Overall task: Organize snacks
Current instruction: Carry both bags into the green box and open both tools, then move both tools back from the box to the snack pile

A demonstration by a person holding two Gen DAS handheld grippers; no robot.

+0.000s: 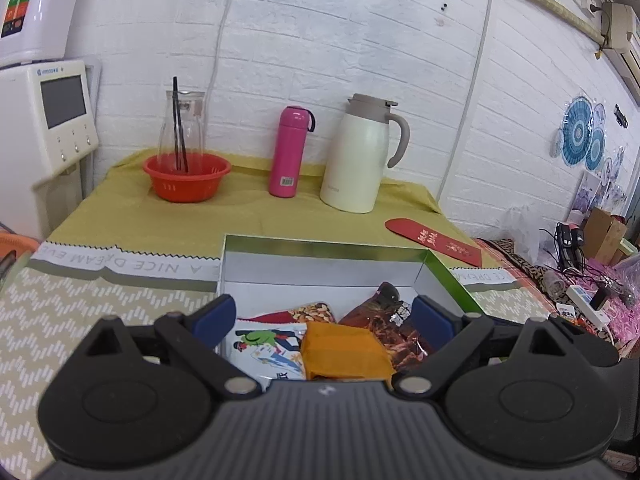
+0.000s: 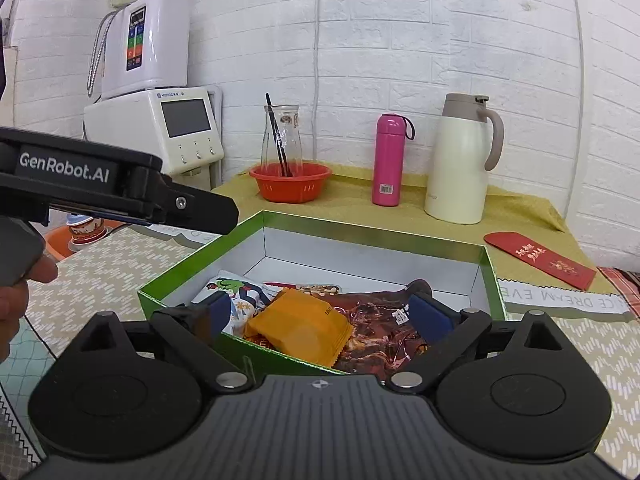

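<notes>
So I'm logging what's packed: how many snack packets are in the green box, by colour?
Orange packet: 1
Dark red-brown packet: 1
White cartoon-print packet: 1
Nut-print packet, mostly covered: 1
Total: 4 visible in the green box; any beneath are hidden.

White brick wall [image 2: 400,40] – cluttered tabletop corner.
Yellow-green cloth [image 1: 240,216] on table, white water dispenser [image 2: 176,128] at left, air conditioner [image 1: 624,40] high right.
</notes>
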